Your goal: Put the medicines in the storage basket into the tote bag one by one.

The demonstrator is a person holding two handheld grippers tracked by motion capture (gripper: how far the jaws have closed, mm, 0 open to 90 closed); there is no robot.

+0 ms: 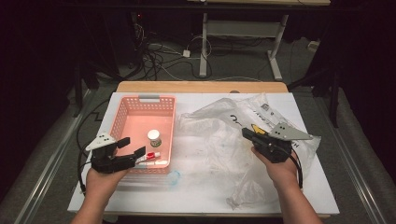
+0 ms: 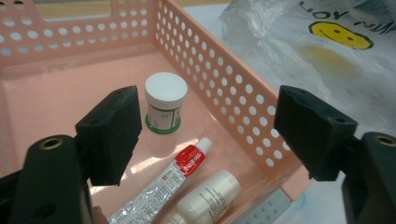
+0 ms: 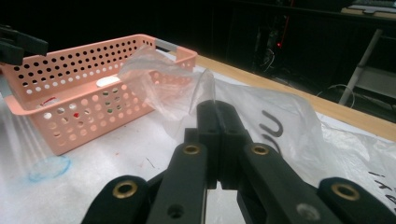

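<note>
The table [image 1: 140, 196] carries a pink perforated basket [image 1: 122, 112] on its left half and a big crumpled clear plastic bag [image 1: 219, 140] spread across the right. From where I stand, the bag looks like the main hazard: the right hand-held gripper [image 3: 215, 109] has its jaws pressed together on a fold of the film, and the bag's edge lies against the basket's near corner. A hard tug on that pinch would, I think, drag the loose film across the table and could nudge the light basket or sweep over its rim.

The left hand-held gripper [image 1: 130, 148] hangs over the basket's near end, jaws spread with nothing between them. In the left gripper view they frame the floor of the basket, where a red-and-silver tube [image 2: 163, 186] lies slantwise, a small white bottle [image 2: 210, 196] lies on its side touching it, and a white-capped jar [image 2: 164, 103] stands upright a little farther in. The tube and bottle sit so close that closing on one could clip the other or squeeze the tube's soft body. The right jaw also hovers over the basket's side wall, so a careless descent might land it on the rim and tip the basket. The jar, being round and smooth, could roll away if knocked.
</note>
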